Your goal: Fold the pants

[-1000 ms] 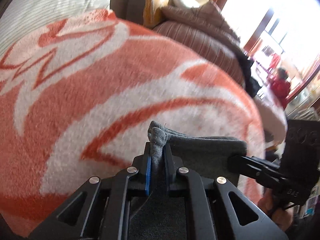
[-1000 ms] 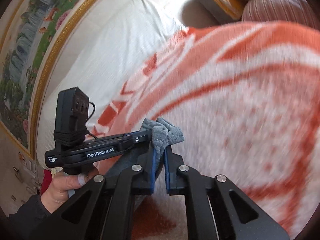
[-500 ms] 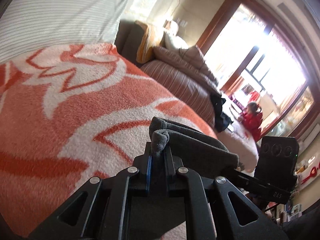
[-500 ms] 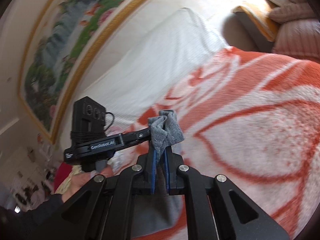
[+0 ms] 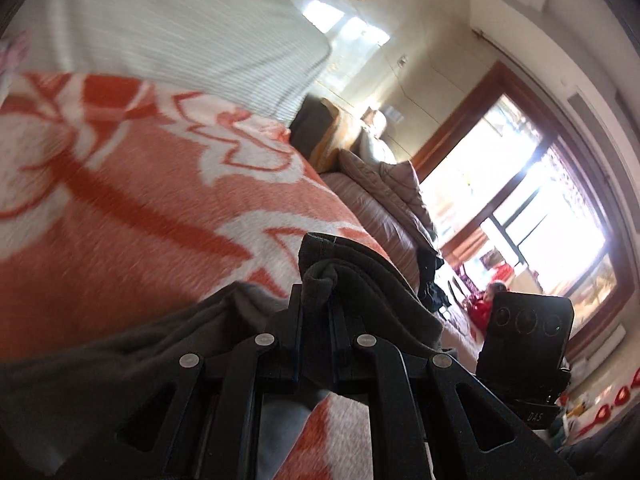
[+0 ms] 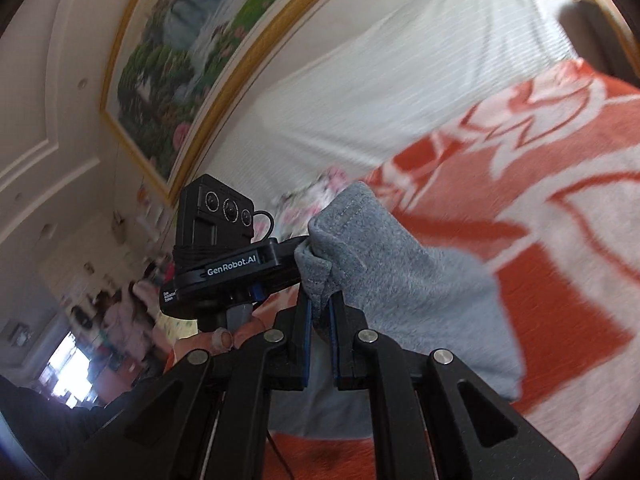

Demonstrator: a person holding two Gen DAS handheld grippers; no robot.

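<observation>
An orange-and-white blanket [image 5: 120,208] covers the bed, with a white striped pillow [image 6: 400,92] at its far end. The grey fleece pants [image 6: 404,280] hang bunched above the blanket, lifted by both tongs. The left tongs [image 5: 316,312] are clamped on one stitched edge, the right tongs [image 6: 320,320] on another.

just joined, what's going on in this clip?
A person is folding grey pants over a bed covered with an orange and white blanket, holding a gripper in each hand. The left gripper and the right gripper are each shut on a bunched edge of the fabric. The pants are lifted, with the rest of the cloth hanging down toward the blanket. The fold is not yet laid down.
</observation>
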